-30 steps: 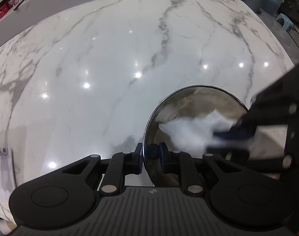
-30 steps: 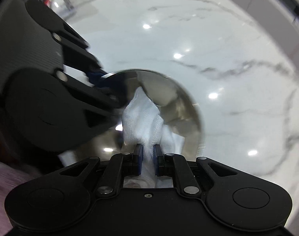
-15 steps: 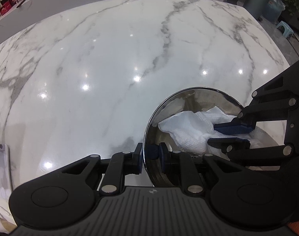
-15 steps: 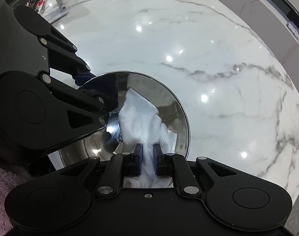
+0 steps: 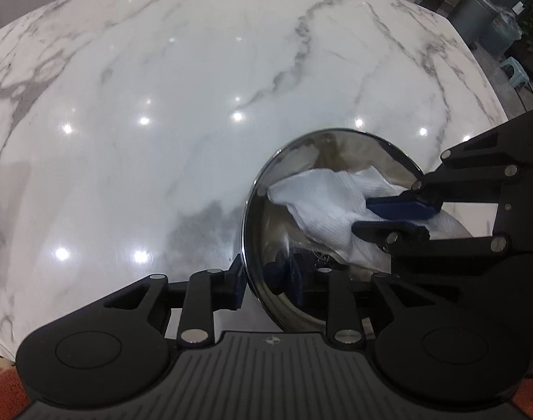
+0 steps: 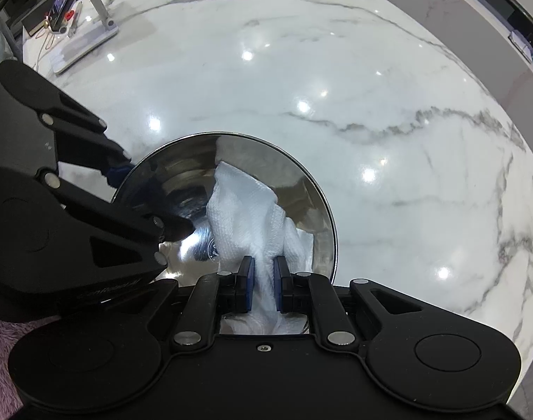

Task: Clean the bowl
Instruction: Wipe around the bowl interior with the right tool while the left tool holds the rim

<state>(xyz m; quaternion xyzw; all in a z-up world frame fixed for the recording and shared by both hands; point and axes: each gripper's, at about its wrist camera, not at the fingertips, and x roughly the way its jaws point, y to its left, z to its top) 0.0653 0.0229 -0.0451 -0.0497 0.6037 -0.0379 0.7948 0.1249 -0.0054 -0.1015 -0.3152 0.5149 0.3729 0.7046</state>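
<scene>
A shiny steel bowl (image 5: 340,147) stands tilted on the white marble table (image 5: 182,112). My left gripper (image 5: 257,280) is shut on the bowl's near rim, one finger outside and one inside. My right gripper (image 6: 263,278) is shut on a crumpled white paper towel (image 6: 247,210) and presses it against the inside of the bowl (image 6: 301,182). In the left wrist view the towel (image 5: 322,199) lies across the bowl's inner wall, with the right gripper (image 5: 389,217) coming in from the right.
A phone on a white stand (image 6: 81,31) and cables sit at the table's far left in the right wrist view. Grey bins (image 5: 490,21), a plant and a small stool (image 5: 517,70) stand on the floor beyond the table's far right edge.
The right gripper has slid the towel across the inside of the bowl, which has tilted a little. The left gripper still holds the rim.
</scene>
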